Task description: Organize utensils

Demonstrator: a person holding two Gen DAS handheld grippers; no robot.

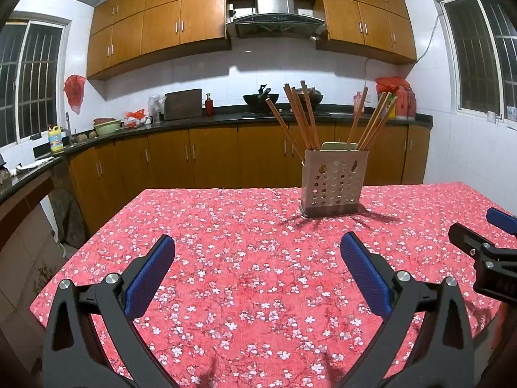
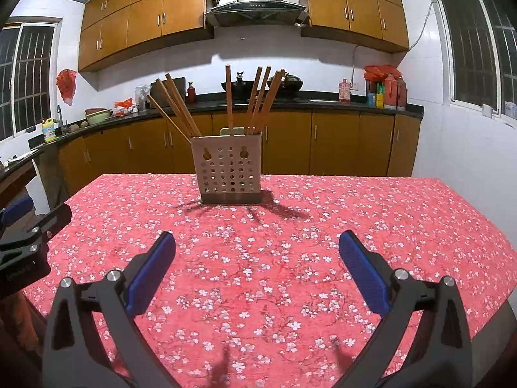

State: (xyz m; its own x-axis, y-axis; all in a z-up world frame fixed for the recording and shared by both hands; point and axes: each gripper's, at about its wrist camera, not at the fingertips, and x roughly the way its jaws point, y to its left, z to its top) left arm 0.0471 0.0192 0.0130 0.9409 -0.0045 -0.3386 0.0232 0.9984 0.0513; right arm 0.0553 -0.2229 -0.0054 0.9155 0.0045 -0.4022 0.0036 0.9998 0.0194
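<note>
Several chopsticks (image 2: 258, 97) upright in perforated holder (image 2: 227, 169) on table (image 2: 387, 226); both grippers' jaws spread wide, empty.

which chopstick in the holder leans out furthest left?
The lowest, most tilted chopstick on the perforated holder's left side; the others stand steeper.

Left gripper (image 1: 258, 245): my black angular arms, silver round screws at the joints.
Left pads (image 1: 151, 276): blue, ribbed, long and flat.
Right gripper (image 2: 257, 244): same black frame, same silver screws.
Right pads (image 2: 363, 271): blue, textured.
</note>
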